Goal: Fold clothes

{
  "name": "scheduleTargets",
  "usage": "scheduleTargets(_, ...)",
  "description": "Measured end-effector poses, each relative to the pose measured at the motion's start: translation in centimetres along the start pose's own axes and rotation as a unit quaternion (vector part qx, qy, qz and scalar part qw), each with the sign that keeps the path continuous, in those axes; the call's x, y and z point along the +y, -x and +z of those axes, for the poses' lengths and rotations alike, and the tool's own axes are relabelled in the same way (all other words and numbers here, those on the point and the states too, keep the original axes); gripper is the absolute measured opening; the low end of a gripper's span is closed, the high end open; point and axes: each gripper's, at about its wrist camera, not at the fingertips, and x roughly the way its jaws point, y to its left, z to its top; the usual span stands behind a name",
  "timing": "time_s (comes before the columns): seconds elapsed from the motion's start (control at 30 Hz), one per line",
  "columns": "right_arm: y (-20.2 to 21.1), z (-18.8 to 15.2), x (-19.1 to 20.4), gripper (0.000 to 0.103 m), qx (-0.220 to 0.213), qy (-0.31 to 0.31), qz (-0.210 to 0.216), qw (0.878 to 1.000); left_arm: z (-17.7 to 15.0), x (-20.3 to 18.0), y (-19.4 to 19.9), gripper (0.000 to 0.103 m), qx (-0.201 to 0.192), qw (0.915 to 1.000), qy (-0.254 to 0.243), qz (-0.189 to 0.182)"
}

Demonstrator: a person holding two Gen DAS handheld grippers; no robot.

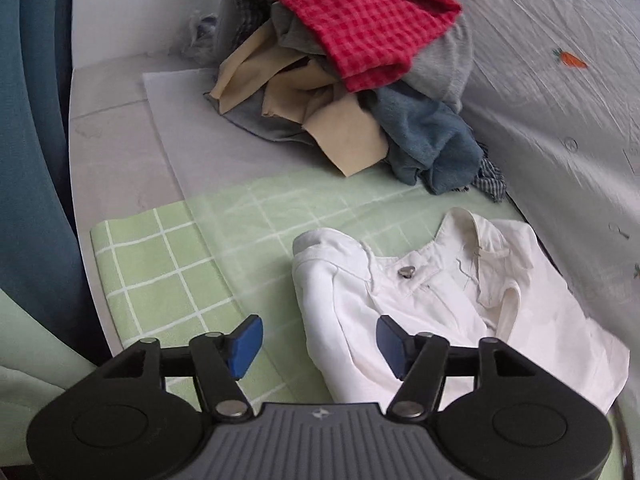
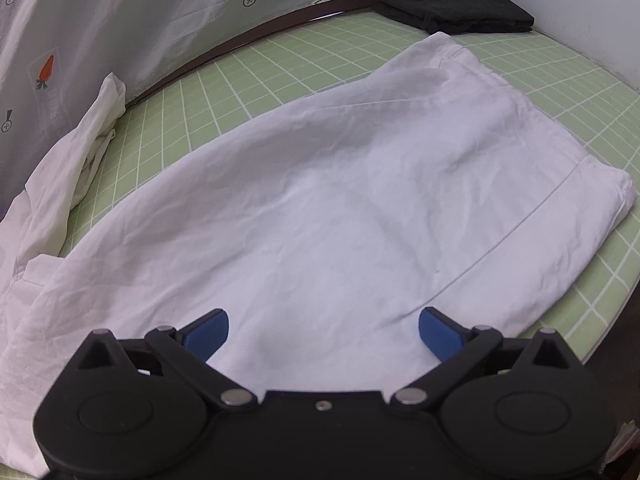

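Note:
White trousers lie on the green checked mat (image 1: 160,264). In the left wrist view I see their waistband end (image 1: 440,300) with a metal button (image 1: 407,271). My left gripper (image 1: 320,346) is open and empty, just above the waistband's left edge. In the right wrist view the trouser legs (image 2: 340,200) stretch away across the mat (image 2: 248,80), hems at the far right. My right gripper (image 2: 322,334) is open and empty, low over the near part of the legs.
A pile of unfolded clothes (image 1: 360,80), red checked, beige, grey and blue, lies beyond the mat. A grey sheet with carrot prints (image 1: 560,80) borders the right side; it also shows in the right wrist view (image 2: 120,20). A folded black garment (image 2: 456,4) sits at the mat's far corner.

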Motion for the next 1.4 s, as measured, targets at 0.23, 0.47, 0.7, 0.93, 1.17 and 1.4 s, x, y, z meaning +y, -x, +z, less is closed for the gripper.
scheduleTargets(0.23,-0.8,3.1,-2.5,0.103,-0.011,0.006,-0.009,1.0,-5.3,-4.1,1.3,0.068,0.024,0.9986,-0.034,-0.031)
scheduleTargets(0.47,-1.7,7.3,-9.0,0.103,-0.025,0.042,-0.06,0.997,-12.5,-9.5,3.1,0.068,0.05,0.9957,-0.065,-0.042)
scheduleTargets(0.7,-4.2,10.6,-16.6,0.103,-0.035,0.056,-0.105,0.992,-18.8,-14.6,5.1,0.068,0.066,0.9901,-0.113,-0.051)
scheduleTargets(0.93,-6.8,13.3,-18.5,0.103,-0.037,0.084,-0.073,0.993,-23.2,-17.7,7.8,0.072,0.061,0.9877,-0.135,-0.049)
scheduleTargets(1.17,-7.6,14.7,-18.5,0.087,-0.044,0.13,-0.02,0.99,-26.3,-19.5,9.0,0.072,0.07,0.9863,-0.144,-0.04)
scheduleTargets(1.4,-5.4,12.8,-18.6,0.011,-0.053,0.231,0.029,0.971,-26.4,-21.7,8.1,0.073,0.066,0.986,-0.148,-0.039)
